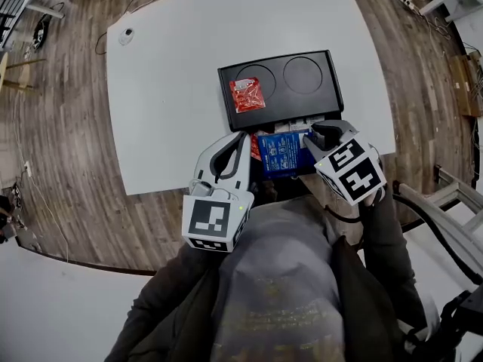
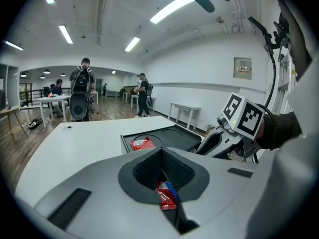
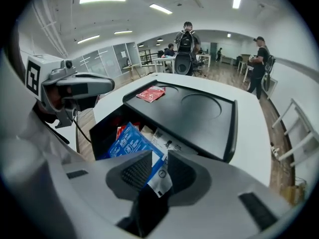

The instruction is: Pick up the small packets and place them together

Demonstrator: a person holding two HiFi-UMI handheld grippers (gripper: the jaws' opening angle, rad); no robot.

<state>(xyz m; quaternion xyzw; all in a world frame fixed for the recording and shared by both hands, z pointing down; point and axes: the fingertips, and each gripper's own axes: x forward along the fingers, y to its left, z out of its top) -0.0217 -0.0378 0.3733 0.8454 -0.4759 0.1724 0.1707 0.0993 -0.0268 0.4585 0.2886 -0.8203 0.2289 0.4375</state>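
Left gripper view reveals left fingers [image 2: 99,183] pinching a red packet [image 2: 167,195]; right fingers [image 3: 209,183] clamp a blue packet [image 3: 130,141].

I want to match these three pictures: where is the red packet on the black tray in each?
Head view: red packet upper centre, on the tray's left round recess.
Left gripper view: red packet mid-picture, at the tray's left end.
Right gripper view: red packet upper left of centre.
Shared landmark: the black tray with two round recesses.
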